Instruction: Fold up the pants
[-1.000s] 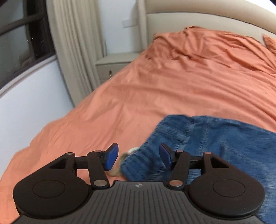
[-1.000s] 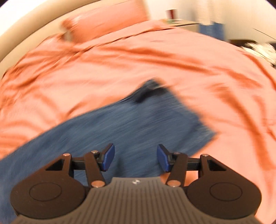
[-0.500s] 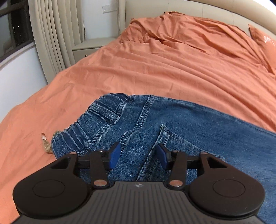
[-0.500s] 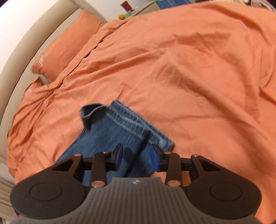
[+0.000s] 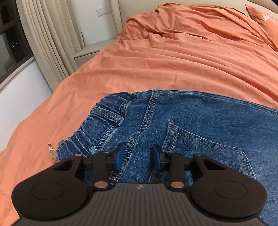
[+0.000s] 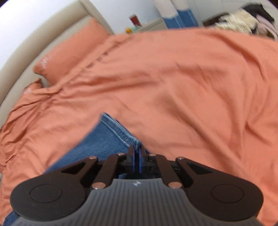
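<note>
Blue jeans (image 5: 191, 121) lie on the orange bedspread (image 5: 173, 66), waistband (image 5: 97, 128) to the left, back pocket up. My left gripper (image 5: 138, 157) is open just above the seat seam, close to the waistband. In the right wrist view the leg hem (image 6: 119, 132) shows, and my right gripper (image 6: 136, 153) is shut on the hem's near corner. The rest of the leg runs down-left under the gripper body.
A tag on a string (image 5: 51, 151) lies beside the waistband. Headboard (image 5: 119, 15), nightstand (image 5: 90, 50), curtain (image 5: 48, 38) and window stand at the left. An orange pillow (image 6: 69, 52) sits by the headboard; clutter (image 6: 243, 19) lies beyond the bed's far side.
My right gripper has closed on the hem of the jeans leg. My left gripper has come lower and closer over the seat, still open.
</note>
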Tool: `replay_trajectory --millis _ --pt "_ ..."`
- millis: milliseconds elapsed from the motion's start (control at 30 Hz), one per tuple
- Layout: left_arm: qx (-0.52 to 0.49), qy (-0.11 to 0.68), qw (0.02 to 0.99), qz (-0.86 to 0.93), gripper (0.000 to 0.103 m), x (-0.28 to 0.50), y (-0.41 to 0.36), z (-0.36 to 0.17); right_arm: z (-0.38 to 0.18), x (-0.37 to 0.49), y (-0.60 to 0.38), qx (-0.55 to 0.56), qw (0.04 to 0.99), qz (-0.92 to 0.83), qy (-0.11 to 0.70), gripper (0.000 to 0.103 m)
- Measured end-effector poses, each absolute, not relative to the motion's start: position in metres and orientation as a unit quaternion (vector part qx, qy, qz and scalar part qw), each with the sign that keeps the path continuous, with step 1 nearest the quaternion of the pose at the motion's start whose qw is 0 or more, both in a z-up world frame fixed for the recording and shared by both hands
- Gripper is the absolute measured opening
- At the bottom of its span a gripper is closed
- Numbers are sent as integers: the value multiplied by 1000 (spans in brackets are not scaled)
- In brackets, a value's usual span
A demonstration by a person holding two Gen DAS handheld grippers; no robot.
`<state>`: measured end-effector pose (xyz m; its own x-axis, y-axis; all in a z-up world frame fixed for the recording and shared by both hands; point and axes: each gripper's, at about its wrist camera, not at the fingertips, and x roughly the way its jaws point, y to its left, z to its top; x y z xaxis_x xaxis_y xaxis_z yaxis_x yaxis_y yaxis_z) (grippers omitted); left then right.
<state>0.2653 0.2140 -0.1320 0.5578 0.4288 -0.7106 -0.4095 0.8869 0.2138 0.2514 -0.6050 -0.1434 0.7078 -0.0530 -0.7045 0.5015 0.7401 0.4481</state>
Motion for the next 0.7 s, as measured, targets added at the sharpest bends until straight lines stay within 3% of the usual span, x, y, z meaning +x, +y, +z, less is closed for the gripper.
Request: replay_trajectory --millis 200,300,500,700 --pt "38 397 889 224 40 263 208 -116 -166 258 -601 310 862 -173 362 0" --pt "35 399 897 190 40 264 203 -103 -148 257 -598 253 872 -193 371 18" --pt "61 398 909 108 40 285 164 -99 -109 272 -564 197 905 -113 359 16" --pt "77 391 917 -20 40 314 93 -112 -127 331 -504 145 905 -53 396 17"
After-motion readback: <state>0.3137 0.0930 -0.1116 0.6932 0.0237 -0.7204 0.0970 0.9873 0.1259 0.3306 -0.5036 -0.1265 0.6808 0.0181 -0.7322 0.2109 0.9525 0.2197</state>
